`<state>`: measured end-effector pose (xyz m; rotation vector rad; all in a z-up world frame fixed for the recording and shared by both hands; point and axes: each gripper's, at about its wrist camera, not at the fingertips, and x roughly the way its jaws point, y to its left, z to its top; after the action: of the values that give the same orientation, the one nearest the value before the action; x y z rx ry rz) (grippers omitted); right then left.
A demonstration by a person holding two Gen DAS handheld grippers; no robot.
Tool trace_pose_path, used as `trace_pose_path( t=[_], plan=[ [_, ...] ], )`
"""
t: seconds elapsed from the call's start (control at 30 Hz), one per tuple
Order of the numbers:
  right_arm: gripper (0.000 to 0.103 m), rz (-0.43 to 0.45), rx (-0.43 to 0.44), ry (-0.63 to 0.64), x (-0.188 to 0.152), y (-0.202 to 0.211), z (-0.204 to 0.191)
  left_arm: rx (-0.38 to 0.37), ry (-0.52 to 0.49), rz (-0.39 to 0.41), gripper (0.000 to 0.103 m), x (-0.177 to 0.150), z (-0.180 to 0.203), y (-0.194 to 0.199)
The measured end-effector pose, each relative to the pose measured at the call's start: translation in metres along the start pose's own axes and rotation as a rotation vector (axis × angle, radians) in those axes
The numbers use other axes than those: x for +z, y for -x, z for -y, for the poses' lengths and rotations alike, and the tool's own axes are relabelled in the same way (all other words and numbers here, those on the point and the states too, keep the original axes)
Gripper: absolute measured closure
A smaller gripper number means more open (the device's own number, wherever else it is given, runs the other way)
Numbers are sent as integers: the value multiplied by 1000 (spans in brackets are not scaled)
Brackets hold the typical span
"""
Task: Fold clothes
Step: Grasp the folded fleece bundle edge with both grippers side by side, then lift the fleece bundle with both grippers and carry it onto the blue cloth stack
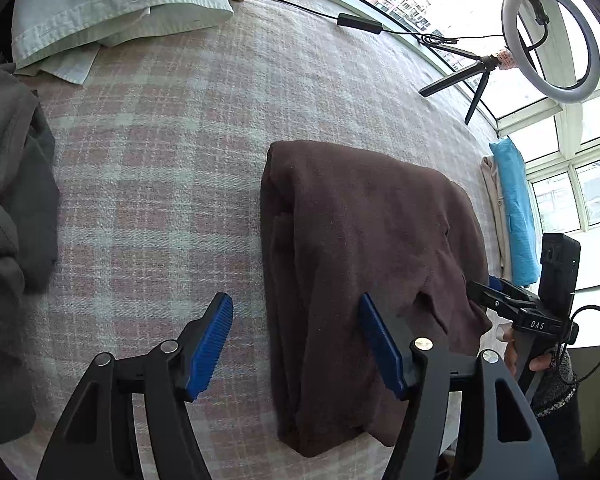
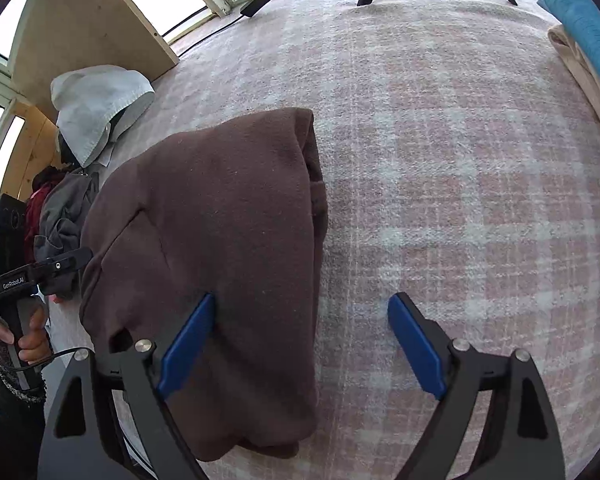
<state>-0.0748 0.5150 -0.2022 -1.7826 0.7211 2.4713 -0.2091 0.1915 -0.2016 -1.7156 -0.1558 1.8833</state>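
The brown garment [image 1: 364, 280] lies folded into a thick, neat block in the middle of the bed [image 1: 172, 184]. It looks done, so I think the person has put it there to let it sit flat before the next piece.

The left gripper [image 1: 296, 344] hangs over the near left edge of the block. Its blue pads are spread apart and nothing is pinched between them. One pad is over the brown cloth and the other is over the bedcover. The right gripper [image 2: 300, 344] is over the other side of the block, and its jaws are very wide apart. It grasps nothing either. One pad is right at the cloth, but I cannot tell if it touches. Both point down at the bed, one on each side, as if the two hands worked on the fold together.

The bed has a soft pink and white checked cover. At the far left corner sits a pale blue folded shirt [image 1: 108, 4], and a gray heap of clothes [image 1: 12, 184] lies beside it, maybe waiting its turn. A folded blue cloth [image 1: 516, 208] is on the right edge. A ring light [image 1: 550, 40] on a small tripod stands by big bright windows [image 1: 596, 196].
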Motion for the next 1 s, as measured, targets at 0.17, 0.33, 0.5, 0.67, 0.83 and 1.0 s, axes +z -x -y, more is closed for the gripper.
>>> trace_pose_path(
  t=[0.17,0.33,0.5,0.67,0.83,1.0],
  plan=[
    [8,-38,-61,39,5,-8,-11,-20,6,-52,37,-3,7,-16],
    [8,-66,-121,76,7,-14,-23,51,-70,-42,38,-5,29,-24],
    [22,-67,-92,112,7,-15,-34,59,-118,-48,50,-3,41,-31],
    [53,-83,-40,103,8,-15,-47,22,-129,-14,60,-4,43,-32],
    [71,-41,-68,86,3,-10,-54,-36,-138,23,74,-8,43,-30],
    [80,5,-6,75,2,9,-62,-121,-131,45,78,-7,46,-12]
  ],
)
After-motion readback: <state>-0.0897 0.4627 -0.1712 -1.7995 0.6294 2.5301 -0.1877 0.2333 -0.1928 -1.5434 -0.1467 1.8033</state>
